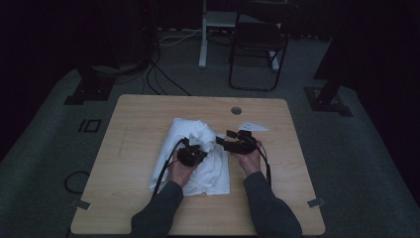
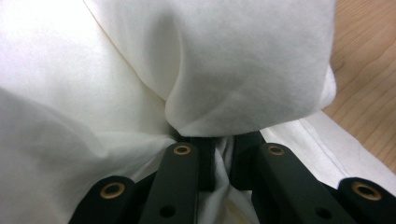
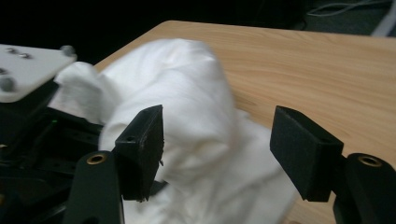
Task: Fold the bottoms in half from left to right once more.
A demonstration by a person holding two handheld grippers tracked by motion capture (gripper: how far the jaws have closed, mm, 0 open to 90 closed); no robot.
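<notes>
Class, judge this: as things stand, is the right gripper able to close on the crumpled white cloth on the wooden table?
Probably yes. The right gripper has open jaws, and the crumpled white cloth bulges just beyond them with nothing between; the left gripper pinches another fold.

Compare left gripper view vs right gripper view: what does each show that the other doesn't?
Left gripper view: the left gripper with its jaws pinched shut on a fold of the white cloth, seen up close.

Right gripper view: the right gripper with its jaws wide apart and nothing pressed between them, plus a grey plate on the other gripper.

Both: the white cloth and the wooden table.
</notes>
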